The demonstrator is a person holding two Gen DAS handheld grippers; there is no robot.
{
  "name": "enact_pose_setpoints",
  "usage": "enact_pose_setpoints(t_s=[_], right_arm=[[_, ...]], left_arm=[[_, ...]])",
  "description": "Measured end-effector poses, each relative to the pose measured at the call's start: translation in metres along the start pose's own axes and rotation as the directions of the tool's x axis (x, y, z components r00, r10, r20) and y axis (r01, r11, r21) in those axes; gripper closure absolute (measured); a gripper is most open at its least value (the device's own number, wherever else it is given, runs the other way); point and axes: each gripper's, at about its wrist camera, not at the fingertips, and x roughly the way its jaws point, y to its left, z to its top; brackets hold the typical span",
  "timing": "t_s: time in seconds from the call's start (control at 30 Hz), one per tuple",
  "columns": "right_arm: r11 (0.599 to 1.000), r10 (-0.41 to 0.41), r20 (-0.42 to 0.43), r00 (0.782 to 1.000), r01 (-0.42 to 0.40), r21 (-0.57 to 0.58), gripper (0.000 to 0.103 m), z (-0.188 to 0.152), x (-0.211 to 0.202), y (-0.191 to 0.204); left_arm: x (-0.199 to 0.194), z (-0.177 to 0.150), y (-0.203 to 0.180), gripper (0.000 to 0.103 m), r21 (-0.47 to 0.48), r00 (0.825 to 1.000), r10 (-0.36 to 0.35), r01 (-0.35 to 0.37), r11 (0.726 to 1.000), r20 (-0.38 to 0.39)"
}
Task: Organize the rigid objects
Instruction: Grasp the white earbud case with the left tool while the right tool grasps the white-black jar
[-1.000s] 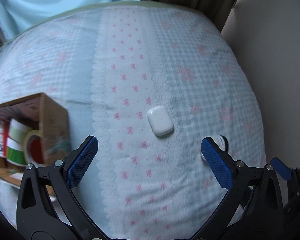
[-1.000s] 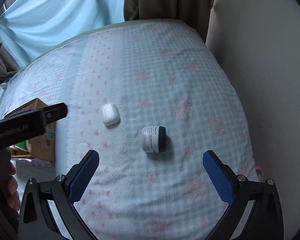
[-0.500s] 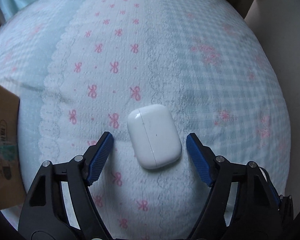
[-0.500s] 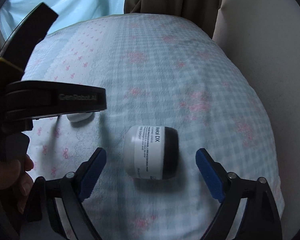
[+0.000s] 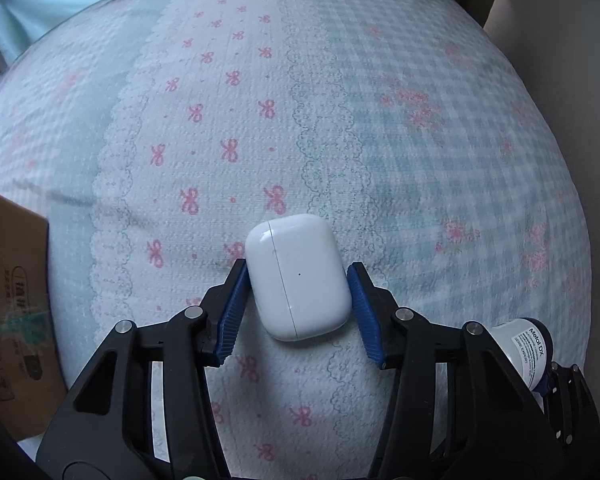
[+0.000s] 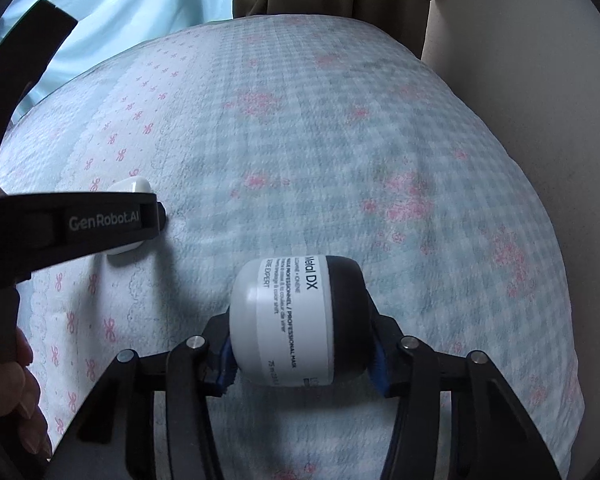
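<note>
Left wrist view, lower centre: my left gripper (image 5: 298, 296) straddles the white earbud case (image 5: 297, 276), jaws closing, pads at its two long sides; its long axis runs up the frame, along my fingers. The cardboard box (image 5: 8, 300) sits at far left, nearer this hand. Right wrist view, lower centre: my right gripper (image 6: 302, 344) closes on the white jar (image 6: 296, 320), lying sideways on the quilt (image 6: 340, 160), black cap rightward, pads at both ends.

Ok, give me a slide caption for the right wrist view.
Right tool closing on a white jar lying sideways on the patterned bedspread.
</note>
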Motion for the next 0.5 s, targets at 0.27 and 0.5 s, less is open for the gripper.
enact_pose_setpoints(t_s=[0.27, 0.5], right_arm=[[1.000, 0.002, -0.012, 1.000, -0.001, 0.010, 0.056, 0.005, 0.001, -0.001], [0.999, -0.008, -0.012, 1.000, 0.009, 0.045, 0.056, 0.011, -0.016, -0.008]], left_arm=[[-0.010, -0.001, 0.005, 0.057, -0.024, 1.000, -0.020, 0.020, 1.000, 0.006], [-0.050, -0.003, 0.016, 0.079, -0.050, 0.998, -0.050, 0.052, 0.997, 0.039]])
